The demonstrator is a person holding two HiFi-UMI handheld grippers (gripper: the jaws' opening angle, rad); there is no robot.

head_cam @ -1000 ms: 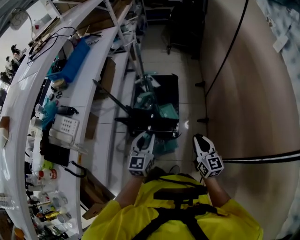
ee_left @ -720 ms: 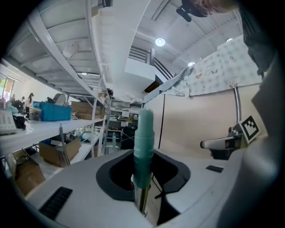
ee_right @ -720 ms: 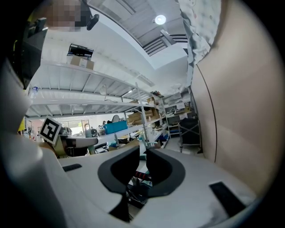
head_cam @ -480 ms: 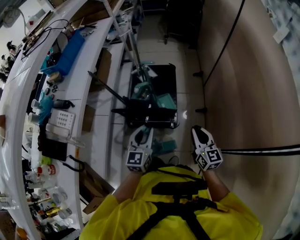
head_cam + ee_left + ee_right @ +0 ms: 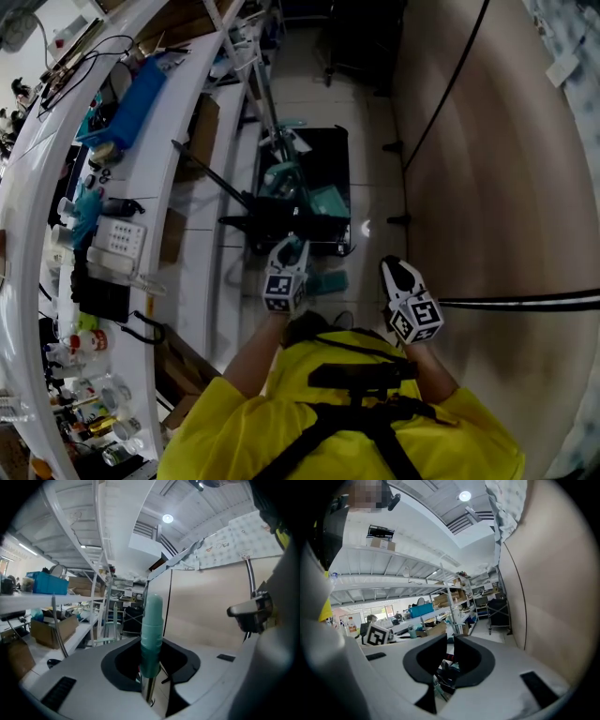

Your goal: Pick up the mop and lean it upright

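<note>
The mop's teal handle end [image 5: 152, 620] and bare metal shaft stand upright between the jaws of my left gripper [image 5: 152, 670], which is shut on it. In the head view the left gripper [image 5: 289, 246] is held out in front of the person's chest, with a bit of teal handle [image 5: 296, 251] showing at its tips. A teal piece [image 5: 328, 281] lies on the floor just right of it; I cannot tell if it is the mop's head. My right gripper [image 5: 396, 268] hovers to the right, apart from the mop. Its jaws [image 5: 451, 653] are drawn together to a thin slit, with nothing in them.
A black cart [image 5: 337, 159] with teal items stands on the tiled floor just ahead. A long white bench [image 5: 150, 178] cluttered with tools and bottles runs along the left, with cardboard boxes [image 5: 202, 141] under it. A brown wall panel [image 5: 478, 187] with a black cable [image 5: 441, 103] fills the right.
The left gripper has moved a little forward and to the right with the mop handle in it. The right gripper has hardly moved.
</note>
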